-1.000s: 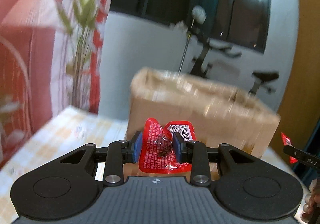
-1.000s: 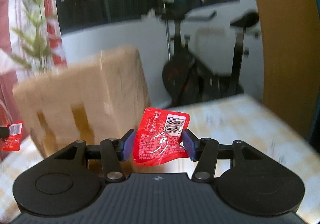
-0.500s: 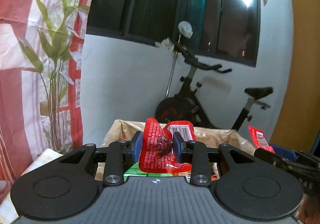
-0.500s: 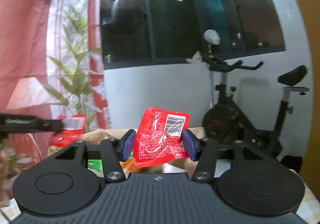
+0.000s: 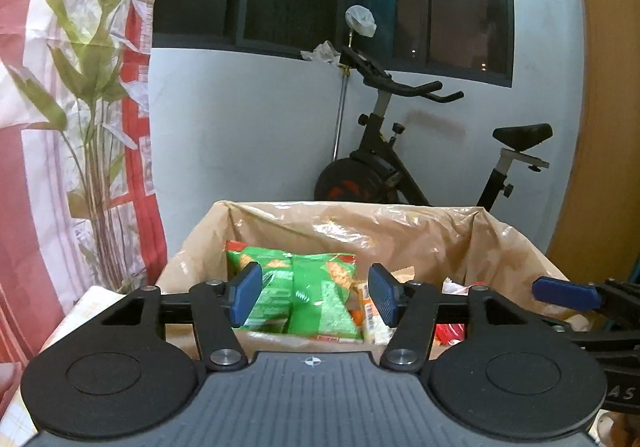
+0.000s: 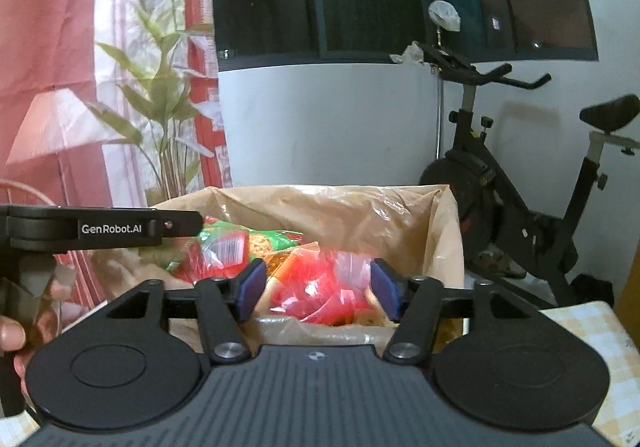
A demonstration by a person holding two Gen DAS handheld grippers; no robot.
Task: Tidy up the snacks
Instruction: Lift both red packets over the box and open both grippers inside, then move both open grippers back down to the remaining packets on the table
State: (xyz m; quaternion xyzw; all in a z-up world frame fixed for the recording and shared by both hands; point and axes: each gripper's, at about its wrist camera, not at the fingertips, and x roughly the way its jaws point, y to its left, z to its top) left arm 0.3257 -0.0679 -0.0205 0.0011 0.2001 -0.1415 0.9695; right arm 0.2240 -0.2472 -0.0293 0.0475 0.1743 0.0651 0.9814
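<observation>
A cardboard box (image 5: 516, 247) lined with clear plastic stands in front of both grippers; it also shows in the right wrist view (image 6: 448, 215). Green snack bags (image 5: 304, 287) lie inside it. Red snack packets (image 6: 320, 291) lie in the box too, one with a barcode (image 6: 228, 251). My left gripper (image 5: 314, 297) is open and empty above the box's near edge. My right gripper (image 6: 318, 293) is open and empty above the box. The left gripper's body (image 6: 100, 227) shows at the left of the right wrist view.
An exercise bike (image 5: 400, 167) stands behind the box against a white wall. A curtain with a plant print (image 5: 80, 107) hangs at the left. A checked tablecloth (image 6: 588, 331) covers the table at the right. A wooden panel (image 5: 600, 127) is at the far right.
Both grippers opened and let go of their red packets, which dropped into the box. Both moved up over the box's opening.
</observation>
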